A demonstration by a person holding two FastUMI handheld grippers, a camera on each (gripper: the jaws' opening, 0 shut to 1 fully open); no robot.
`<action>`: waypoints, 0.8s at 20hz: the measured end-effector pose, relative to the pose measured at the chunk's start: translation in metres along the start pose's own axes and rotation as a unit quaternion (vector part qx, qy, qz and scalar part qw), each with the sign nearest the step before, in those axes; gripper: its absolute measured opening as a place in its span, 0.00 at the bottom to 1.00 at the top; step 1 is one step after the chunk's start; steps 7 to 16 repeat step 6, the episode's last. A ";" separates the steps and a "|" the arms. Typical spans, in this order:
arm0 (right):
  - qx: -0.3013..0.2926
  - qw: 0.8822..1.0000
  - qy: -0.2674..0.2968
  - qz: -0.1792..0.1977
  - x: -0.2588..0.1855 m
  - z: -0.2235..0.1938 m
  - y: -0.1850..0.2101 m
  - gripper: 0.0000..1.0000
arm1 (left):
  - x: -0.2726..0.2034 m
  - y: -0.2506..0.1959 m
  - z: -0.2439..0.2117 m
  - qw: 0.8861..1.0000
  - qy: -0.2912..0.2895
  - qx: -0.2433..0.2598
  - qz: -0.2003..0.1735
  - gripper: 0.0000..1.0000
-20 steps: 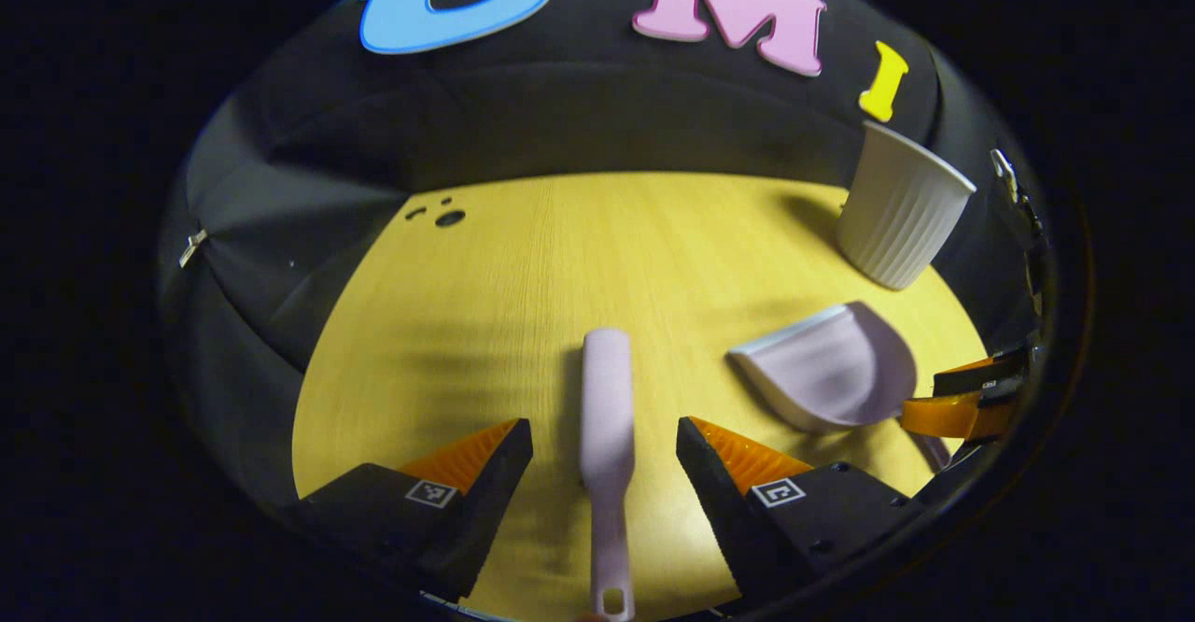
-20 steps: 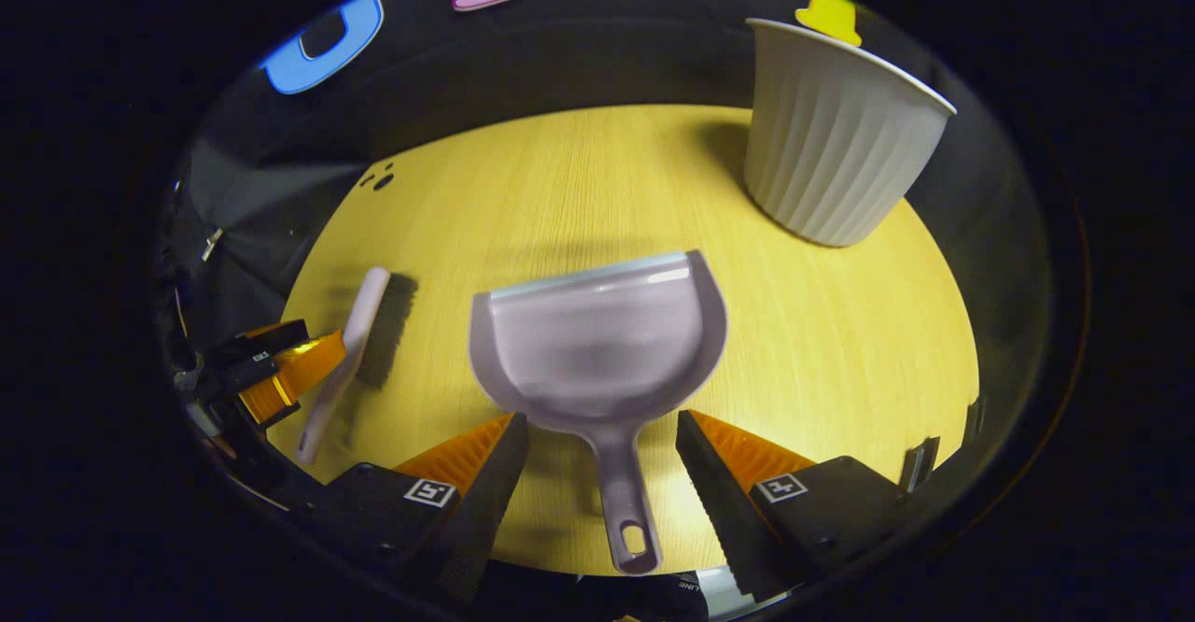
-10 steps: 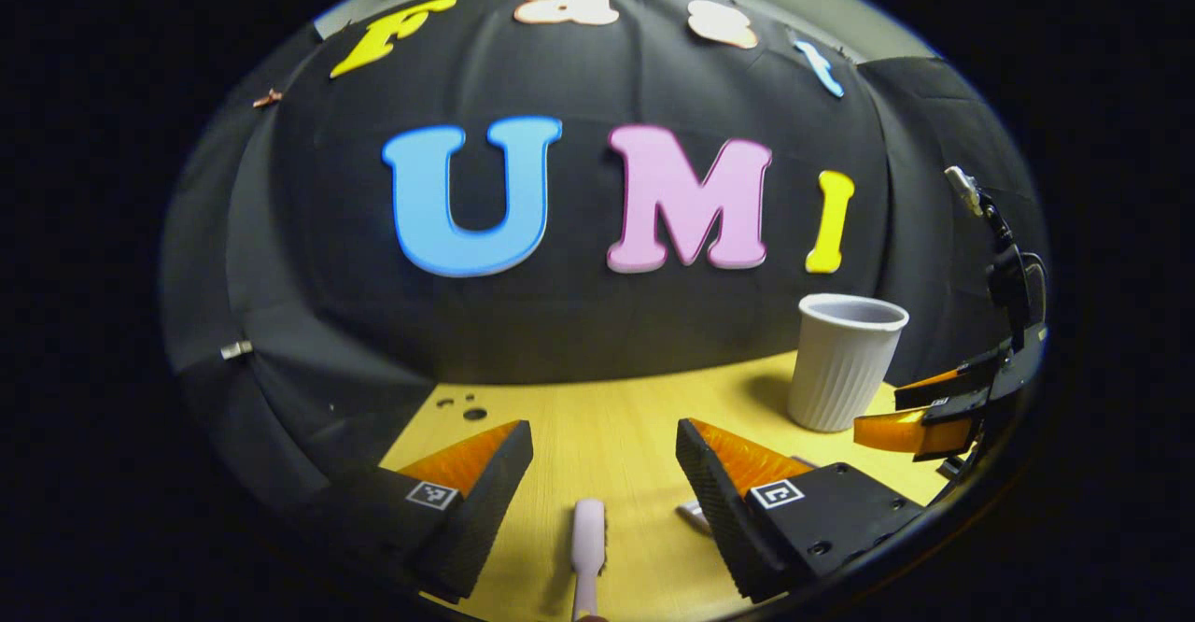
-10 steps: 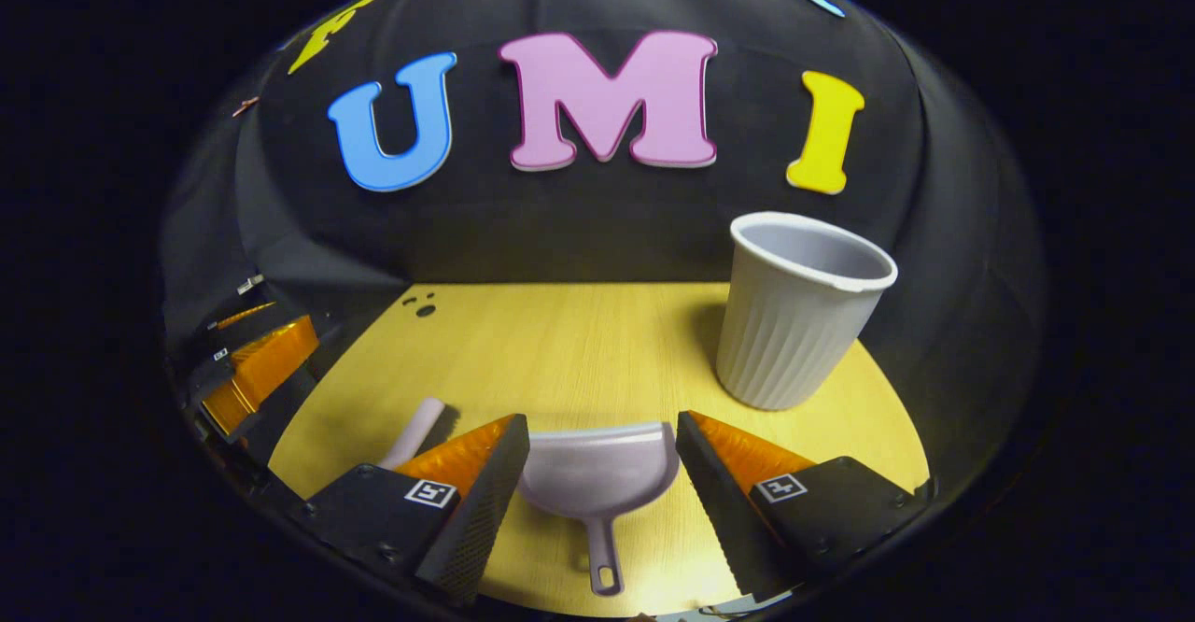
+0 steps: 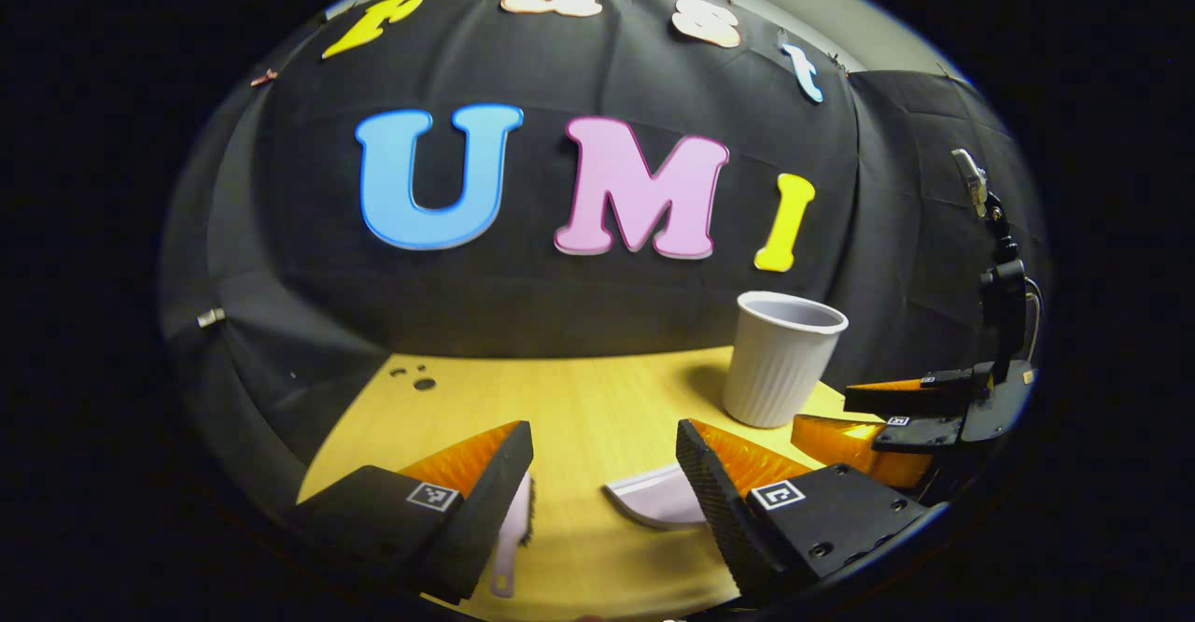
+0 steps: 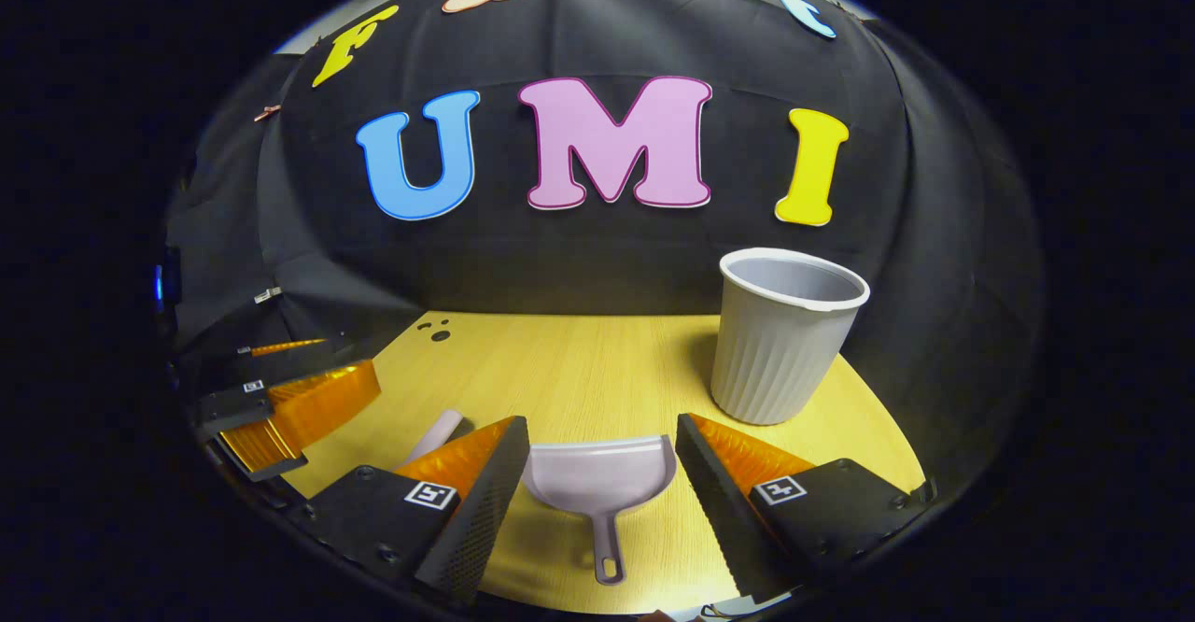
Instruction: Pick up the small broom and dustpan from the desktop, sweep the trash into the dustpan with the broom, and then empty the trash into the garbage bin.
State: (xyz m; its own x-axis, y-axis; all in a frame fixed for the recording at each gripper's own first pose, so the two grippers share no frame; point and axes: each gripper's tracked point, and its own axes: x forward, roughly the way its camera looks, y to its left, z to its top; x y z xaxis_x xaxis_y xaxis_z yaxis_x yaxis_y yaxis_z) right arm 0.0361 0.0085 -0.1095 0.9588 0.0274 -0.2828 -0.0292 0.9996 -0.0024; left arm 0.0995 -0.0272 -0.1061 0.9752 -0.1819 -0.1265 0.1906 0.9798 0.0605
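Right gripper view: dustpan [image 6: 597, 477] lies flat at lower centre between the spread right gripper [image 6: 602, 482]; broom [image 5: 512, 533] beside the spread left gripper [image 5: 605, 487]; bin [image 6: 782, 334] upright; no trash visible, stage undecidable.

A pale lilac dustpan [image 6: 597, 474] lies flat on the yellow wooden table [image 6: 579, 370], its handle toward the near edge. The matching small broom [image 5: 511, 533] lies to its left, apart from it. A ribbed grey-white garbage bin [image 6: 782, 334] stands upright farther back on the right.
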 end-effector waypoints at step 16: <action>0.018 1.000 0.023 -0.011 -0.007 -0.016 -0.010 0.99 | 0.019 0.003 -0.025 0.996 0.057 -0.064 0.004 0.96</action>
